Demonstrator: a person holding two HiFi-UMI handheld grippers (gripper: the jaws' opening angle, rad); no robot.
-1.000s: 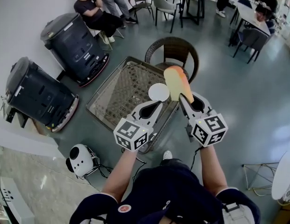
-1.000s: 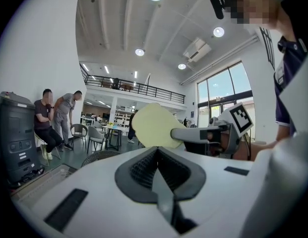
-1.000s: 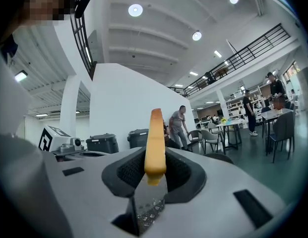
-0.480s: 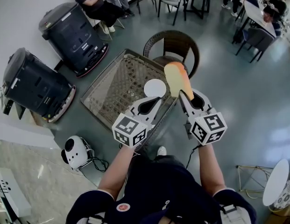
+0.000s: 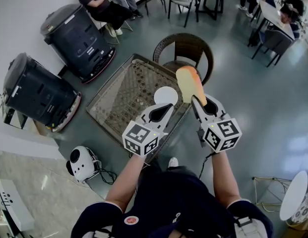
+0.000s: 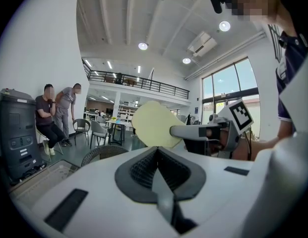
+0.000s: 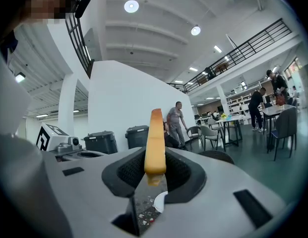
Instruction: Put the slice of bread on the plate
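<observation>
The slice of bread [image 5: 190, 85], tan with a pale face, stands upright in my right gripper [image 5: 197, 99], which is shut on its lower edge. In the right gripper view the bread [image 7: 155, 143] shows edge-on between the jaws of that gripper [image 7: 154, 165]. The small round white plate [image 5: 165, 95] lies at the near right edge of the glass table [image 5: 121, 100], just left of the bread. My left gripper [image 5: 168, 108] sits right behind the plate, jaws shut and empty. The left gripper view shows the bread [image 6: 151, 125] broadside, beyond that left gripper [image 6: 156, 148].
A wicker chair [image 5: 186, 46] stands behind the table. Two black bin-like machines [image 5: 77, 38] [image 5: 37, 95] sit to the left, and a small white device [image 5: 80, 163] on the floor. People sit at the far left, with tables and chairs further back.
Both grippers have edged a little forward together at the table's edge. The bread stays held in the right gripper and the plate has not moved on the table.
</observation>
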